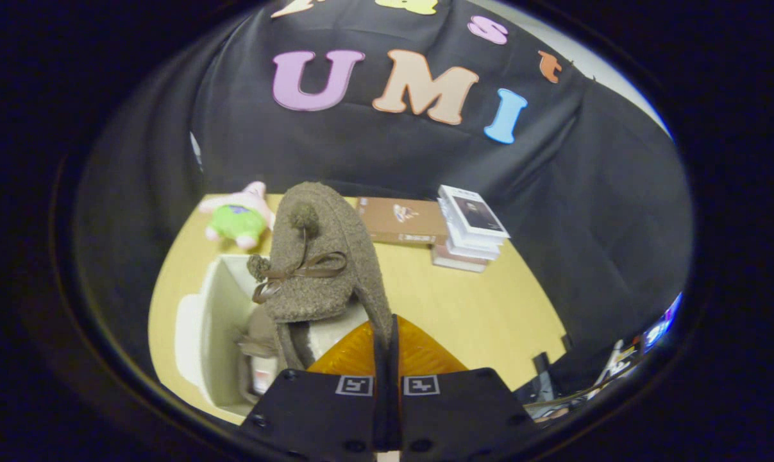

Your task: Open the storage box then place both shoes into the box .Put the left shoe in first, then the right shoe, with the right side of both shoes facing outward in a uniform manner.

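Claw (pixel 387 333) clamping slipper (pixel 322 256) over box (pixel 217 321), yellow table (pixel 476 308), black cloth wall (pixel 585 192)

Fuzzy felt-like shoe (pixel 326 256) with satin-looking ribbon, smooth matt box (pixel 217 321), plush toy (pixel 238 221), smooth light wood-look table (pixel 463 308)

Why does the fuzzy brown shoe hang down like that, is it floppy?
Probably soft: the brown shoe dangles from the tool, pinched by a thin edge at its heel, above the white box. It looks like felt, so likely light and not slippery. Its pom-pom and bow would probably swing when moved.
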A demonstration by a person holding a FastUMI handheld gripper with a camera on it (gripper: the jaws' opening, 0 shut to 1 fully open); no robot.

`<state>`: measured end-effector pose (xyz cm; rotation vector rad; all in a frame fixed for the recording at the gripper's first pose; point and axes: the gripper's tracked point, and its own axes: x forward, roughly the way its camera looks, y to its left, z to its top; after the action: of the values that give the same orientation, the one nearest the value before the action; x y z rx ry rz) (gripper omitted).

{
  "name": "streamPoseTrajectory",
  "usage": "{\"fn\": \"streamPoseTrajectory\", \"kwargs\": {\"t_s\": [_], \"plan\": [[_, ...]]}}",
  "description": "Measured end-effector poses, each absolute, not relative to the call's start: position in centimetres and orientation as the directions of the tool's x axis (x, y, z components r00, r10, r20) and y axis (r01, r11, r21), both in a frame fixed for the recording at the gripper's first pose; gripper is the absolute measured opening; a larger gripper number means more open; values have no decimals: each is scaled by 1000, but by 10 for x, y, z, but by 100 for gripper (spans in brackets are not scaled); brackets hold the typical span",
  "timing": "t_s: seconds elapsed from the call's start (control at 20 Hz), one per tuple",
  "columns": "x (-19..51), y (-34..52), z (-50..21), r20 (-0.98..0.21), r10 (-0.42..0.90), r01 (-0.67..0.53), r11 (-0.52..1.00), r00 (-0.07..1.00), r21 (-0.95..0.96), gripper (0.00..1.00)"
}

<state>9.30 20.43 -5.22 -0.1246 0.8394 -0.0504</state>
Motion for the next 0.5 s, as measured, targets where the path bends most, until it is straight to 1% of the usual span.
{"fn": "streamPoseTrajectory", "kwargs": {"t_s": [0.1,0.3,0.5], "plan": [[86,215,-57,-755,-82,-28,991,651,-133,3],[72,216,-91,-805,-135,-78,973,578,-219,4],[64,218,-138,-860,-121,-65,982,496,-175,4]]}}
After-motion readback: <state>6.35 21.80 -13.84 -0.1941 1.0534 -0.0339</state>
